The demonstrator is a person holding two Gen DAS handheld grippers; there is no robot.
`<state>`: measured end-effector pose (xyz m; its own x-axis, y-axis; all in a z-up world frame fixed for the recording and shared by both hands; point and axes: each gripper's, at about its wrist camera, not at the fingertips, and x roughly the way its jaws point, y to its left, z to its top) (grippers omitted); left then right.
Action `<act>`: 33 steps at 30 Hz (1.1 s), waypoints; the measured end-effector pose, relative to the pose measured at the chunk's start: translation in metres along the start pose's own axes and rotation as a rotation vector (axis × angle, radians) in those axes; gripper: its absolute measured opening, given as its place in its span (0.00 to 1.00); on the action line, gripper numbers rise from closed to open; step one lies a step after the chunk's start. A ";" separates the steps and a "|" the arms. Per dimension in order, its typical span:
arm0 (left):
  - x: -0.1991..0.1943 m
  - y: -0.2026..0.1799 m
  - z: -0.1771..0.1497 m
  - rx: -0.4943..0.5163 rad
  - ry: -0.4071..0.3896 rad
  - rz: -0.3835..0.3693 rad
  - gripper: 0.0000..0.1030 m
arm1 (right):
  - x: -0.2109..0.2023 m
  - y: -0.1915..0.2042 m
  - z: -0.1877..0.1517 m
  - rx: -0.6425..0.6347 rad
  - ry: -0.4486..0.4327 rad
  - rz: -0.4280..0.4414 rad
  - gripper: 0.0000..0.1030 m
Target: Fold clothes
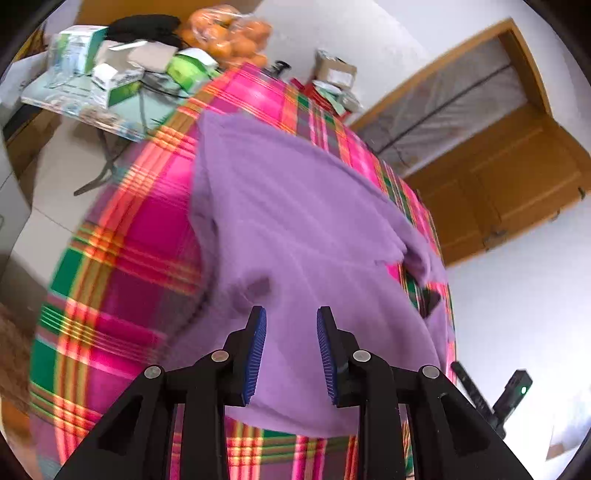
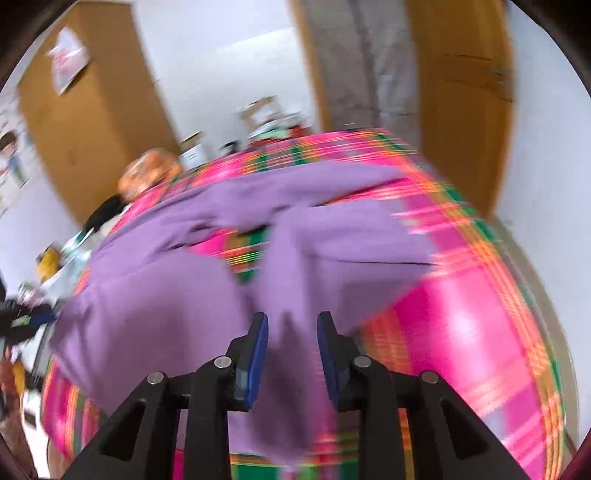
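Note:
A purple garment [image 1: 295,229] lies spread on a table under a pink, green and orange plaid cloth [image 1: 140,236]. My left gripper [image 1: 291,314] is open above the garment's near part, with nothing between its blue pads. In the right wrist view the same purple garment [image 2: 177,295] lies crumpled, with a gap showing the plaid cloth [image 2: 461,325]. My right gripper [image 2: 292,317] is open just above the garment's near edge. This view is blurred by motion.
A side table [image 1: 122,110] at the far left holds boxes and a bag of oranges [image 1: 229,33]. More boxes [image 1: 334,74] sit at the table's far end. A wooden door [image 1: 509,177] stands to the right.

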<state>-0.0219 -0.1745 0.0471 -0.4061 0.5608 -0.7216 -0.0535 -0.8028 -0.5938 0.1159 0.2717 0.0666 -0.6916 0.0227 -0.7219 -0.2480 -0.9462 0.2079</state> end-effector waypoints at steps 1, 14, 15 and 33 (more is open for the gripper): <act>0.004 -0.003 -0.004 0.008 0.008 -0.011 0.28 | -0.002 -0.011 0.000 0.024 -0.011 -0.021 0.28; 0.050 -0.034 -0.041 0.047 0.083 -0.068 0.43 | 0.062 -0.049 0.013 0.093 0.065 -0.025 0.38; 0.054 -0.037 -0.043 0.054 0.091 -0.064 0.44 | 0.067 -0.048 0.013 0.092 0.067 -0.035 0.39; 0.089 -0.062 -0.055 0.122 0.108 0.006 0.47 | 0.081 -0.028 0.022 -0.056 0.046 -0.059 0.05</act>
<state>-0.0043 -0.0634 0.0001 -0.3065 0.5694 -0.7628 -0.1649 -0.8210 -0.5465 0.0522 0.3071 0.0170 -0.6445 0.0647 -0.7619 -0.2478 -0.9603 0.1281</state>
